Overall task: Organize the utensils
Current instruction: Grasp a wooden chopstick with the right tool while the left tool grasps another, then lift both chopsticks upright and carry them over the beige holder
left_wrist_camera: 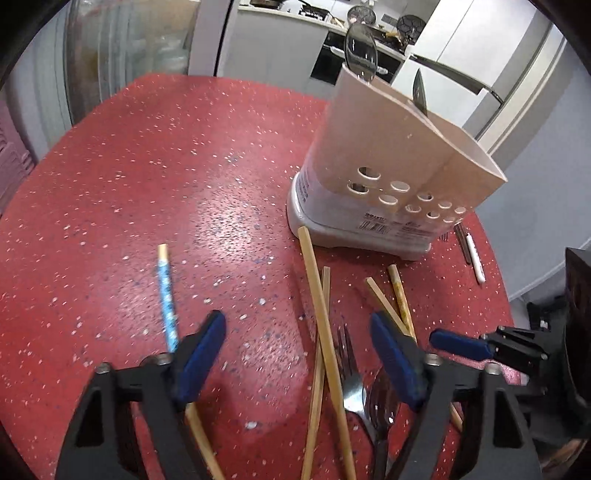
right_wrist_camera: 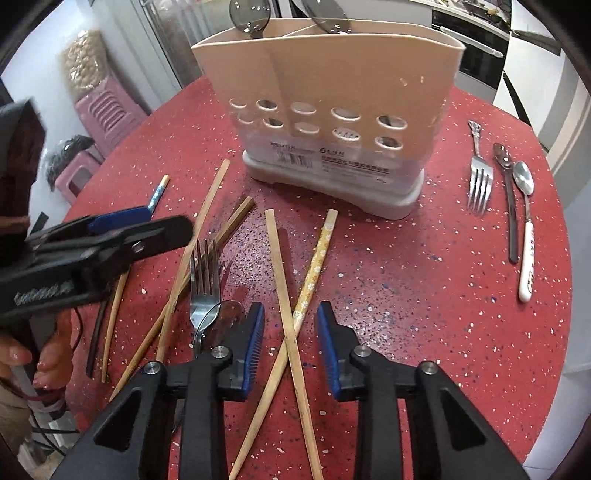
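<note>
Red speckled surface with a beige holder mid-surface. Right claw, part open, straddles two crossed chopsticks. Left claw wide open, empty.

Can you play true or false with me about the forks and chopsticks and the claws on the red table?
1. The beige holder stands upright on the red table. True.
2. The holder is empty. False: spoon bowls stick out of its top.
3. Two crossed chopsticks lie between the right claw's fingers. True.
4. The left claw is squeezing a fork. False: it is open, holding nothing.
5. A white-handled spoon lies right of the holder. True.
</note>
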